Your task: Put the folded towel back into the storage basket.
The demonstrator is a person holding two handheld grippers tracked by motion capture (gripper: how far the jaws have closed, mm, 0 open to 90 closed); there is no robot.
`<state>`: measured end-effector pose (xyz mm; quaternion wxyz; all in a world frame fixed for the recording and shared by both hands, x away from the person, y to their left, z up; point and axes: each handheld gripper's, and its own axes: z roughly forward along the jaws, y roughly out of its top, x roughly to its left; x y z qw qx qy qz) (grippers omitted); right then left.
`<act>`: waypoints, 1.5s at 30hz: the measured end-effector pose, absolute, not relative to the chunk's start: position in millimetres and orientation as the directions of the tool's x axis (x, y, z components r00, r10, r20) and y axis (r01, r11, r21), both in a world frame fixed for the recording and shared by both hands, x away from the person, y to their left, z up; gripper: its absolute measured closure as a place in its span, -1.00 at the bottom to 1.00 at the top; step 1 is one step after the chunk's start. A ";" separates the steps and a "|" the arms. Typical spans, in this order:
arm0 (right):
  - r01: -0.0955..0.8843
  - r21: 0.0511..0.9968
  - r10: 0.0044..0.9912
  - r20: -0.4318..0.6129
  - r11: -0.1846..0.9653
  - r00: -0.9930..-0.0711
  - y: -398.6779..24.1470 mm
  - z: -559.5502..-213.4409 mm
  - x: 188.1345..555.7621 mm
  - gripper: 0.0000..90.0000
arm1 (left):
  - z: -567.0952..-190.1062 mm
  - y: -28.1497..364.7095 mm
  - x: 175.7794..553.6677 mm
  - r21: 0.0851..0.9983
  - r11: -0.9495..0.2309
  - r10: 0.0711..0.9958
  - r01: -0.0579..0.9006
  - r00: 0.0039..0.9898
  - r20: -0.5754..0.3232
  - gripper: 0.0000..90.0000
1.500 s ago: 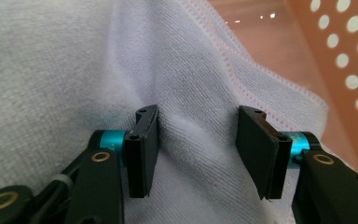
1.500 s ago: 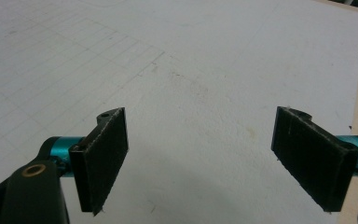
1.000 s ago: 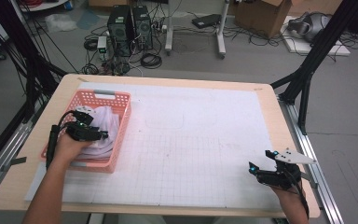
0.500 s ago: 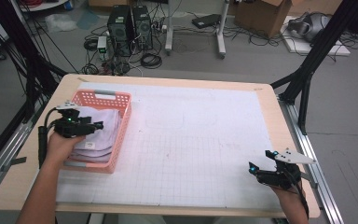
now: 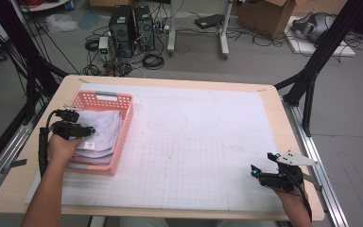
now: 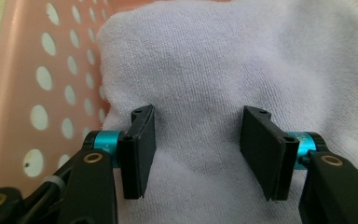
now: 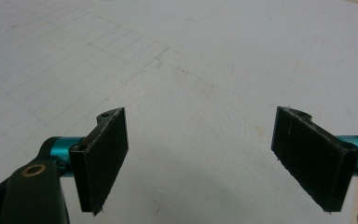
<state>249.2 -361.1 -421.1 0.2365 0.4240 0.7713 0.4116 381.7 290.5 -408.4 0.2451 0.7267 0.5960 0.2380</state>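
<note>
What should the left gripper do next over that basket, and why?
Probably dip and close. The left gripper has just been closing, its jaws astride the white towel in the pink basket without pinching it. The right gripper waits open.

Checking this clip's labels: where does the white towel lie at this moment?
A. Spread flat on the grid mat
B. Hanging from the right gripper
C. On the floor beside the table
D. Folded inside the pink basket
D: the white towel lies folded inside the pink basket at the table's left, with the left gripper poised over it, fingers apart and not pinching the cloth.
</note>
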 end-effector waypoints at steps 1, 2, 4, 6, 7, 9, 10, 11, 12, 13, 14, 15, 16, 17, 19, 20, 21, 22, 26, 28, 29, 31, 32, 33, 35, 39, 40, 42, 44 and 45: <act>0.463 0.836 0.850 -0.009 0.296 -0.527 -361.3 -421.0 248.7 -0.61 | -407.2 290.4 381.2 0.648 -0.161 0.985 0.744 0.167 0.054 0.03; 0.462 0.836 0.851 -0.011 0.296 -0.526 -361.9 -420.8 248.6 -0.61 | -404.7 291.2 379.8 0.665 -0.154 0.985 0.731 0.164 0.048 0.04; 0.459 0.838 0.851 -0.010 0.294 -0.525 -362.6 -420.2 248.1 -0.61 | -397.4 293.6 375.1 0.726 -0.129 0.982 0.676 0.191 -0.003 0.00; 0.455 0.842 0.851 -0.009 0.289 -0.525 -363.1 -420.0 248.0 -0.61 | -387.8 297.0 368.1 0.801 -0.077 0.975 0.594 0.213 -0.064 -0.04; 0.460 0.840 0.853 -0.007 0.289 -0.523 -363.2 -419.8 247.8 -0.61 | -382.8 298.6 364.3 0.831 -0.048 0.969 0.554 0.227 -0.096 -0.07; 0.457 0.842 0.852 -0.006 0.286 -0.524 -363.2 -419.5 247.9 -0.61 | -373.6 300.3 355.8 0.883 0.003 0.957 0.470 0.255 -0.139 -0.14; 0.454 0.844 0.851 -0.007 0.287 -0.525 -363.1 -419.1 247.9 -0.61 | -370.0 300.1 351.7 0.905 0.025 0.952 0.424 0.265 -0.151 -0.18; 0.452 0.846 0.852 -0.003 0.281 -0.524 -362.5 -418.8 247.5 -0.61 | -366.5 299.6 347.4 0.919 0.036 0.946 0.393 0.283 -0.158 -0.23; 0.449 0.848 0.851 -0.006 0.282 -0.525 -362.4 -418.4 247.5 -0.61 | -363.7 297.9 343.5 0.929 0.049 0.940 0.366 0.298 -0.167 -0.29; 0.447 0.849 0.851 -0.008 0.283 -0.524 -362.2 -418.2 247.4 -0.61 | -361.3 295.3 339.5 0.938 0.056 0.934 0.342 0.314 -0.170 -0.35; 0.447 0.849 0.851 -0.007 0.282 -0.524 -362.1 -418.1 247.1 -0.61 | -359.4 292.3 335.5 0.947 0.058 0.929 0.316 0.331 -0.168 -0.39; 0.448 0.849 0.852 -0.005 0.281 -0.524 -361.9 -418.0 246.8 -0.61 | -357.9 289.1 331.5 0.954 0.058 0.923 0.295 0.348 -0.164 -0.41; 0.447 0.849 0.851 -0.008 0.283 -0.525 -362.1 -417.9 246.7 -0.61 | -356.6 284.9 327.4 0.959 0.056 0.920 0.277 0.360 -0.157 -0.46; 0.446 0.850 0.851 -0.007 0.282 -0.525 -362.1 -417.8 246.7 -0.61 | -355.5 280.6 323.6 0.965 0.056 0.915 0.257 0.373 -0.152 -0.56; 0.444 0.851 0.850 -0.007 0.282 -0.527 -361.6 -417.2 246.5 -0.61 | -353.9 271.7 316.1 0.971 0.071 0.906 0.229 0.393 -0.159 -0.61; 0.441 0.851 0.849 -0.009 0.284 -0.529 -361.1 -417.0 246.4 -0.61 | -353.5 267.4 313.0 0.973 0.072 0.895 0.221 0.416 -0.161 -0.61; 0.437 0.853 0.847 -0.012 0.287 -0.532 -360.8 -417.0 246.5 -0.61 | -353.0 262.6 310.2 0.973 0.073 0.887 0.217 0.431 -0.163 -0.61; 0.436 0.854 0.845 -0.009 0.285 -0.535 -360.5 -417.0 246.4 -0.61 | -352.6 257.6 307.3 0.975 0.077 0.882 0.210 0.442 -0.165 -0.59; 0.432 0.860 0.843 0.004 0.272 -0.538 -360.4 -417.2 246.8 -0.61 | -353.1 236.6 296.9 0.978 0.068 0.852 0.196 0.499 -0.159 -0.58; 0.430 0.863 0.841 0.010 0.266 -0.540 -360.3 -417.4 247.4 -0.61 | -354.7 225.0 292.8 0.979 0.053 0.840 0.196 0.522 -0.150 -0.57; 0.430 0.864 0.841 0.012 0.263 -0.540 -360.0 -417.5 247.7 -0.61 | -355.7 219.9 291.0 0.980 0.046 0.832 0.192 0.536 -0.144 -0.57; 0.424 0.866 0.838 0.011 0.264 -0.545 -359.4 -417.6 248.0 -0.61 | -358.3 209.9 287.6 0.980 0.039 0.817 0.194 0.559 -0.144 -0.56; 0.424 0.868 0.838 0.015 0.260 -0.546 -358.8 -417.5 247.8 -0.61 | -359.8 204.7 285.4 0.981 0.039 0.812 0.191 0.566 -0.143 -0.56; 0.420 0.870 0.836 0.014 0.260 -0.549 -358.8 -417.3 247.7 -0.61 | -361.3 200.2 283.5 0.981 0.037 0.804 0.192 0.577 -0.143 -0.56; 0.408 0.877 0.834 0.015 0.254 -0.552 -359.0 -416.6 247.7 -0.61 | -363.8 191.0 280.0 0.980 0.039 0.786 0.194 0.600 -0.150 -0.55; 0.403 0.884 0.833 0.031 0.235 -0.553 -359.2 -415.3 247.4 -0.61 | -369.1 170.2 275.2 0.981 0.011 0.760 0.193 0.636 -0.134 -0.53; 0.396 0.887 0.832 0.024 0.238 -0.554 -359.3 -414.7 247.5 -0.61 | -370.9 165.2 274.5 0.981 0.012 0.751 0.195 0.646 -0.137 -0.53; 0.388 0.891 0.834 0.022 0.234 -0.551 -358.9 -413.4 247.1 -0.61 | -374.7 154.6 272.5 0.980 0.012 0.738 0.196 0.660 -0.141 -0.53; 0.382 0.894 0.834 0.017 0.235 -0.551 -359.0 -412.5 246.5 -0.61 | -376.5 144.1 269.2 0.984 -0.008 0.730 0.177 0.674 -0.115 -0.52; 0.381 0.895 0.835 0.019 0.231 -0.549 -359.3 -412.3 245.6 -0.61 | -376.3 139.5 267.3 0.985 -0.003 0.723 0.171 0.681 -0.116 -0.50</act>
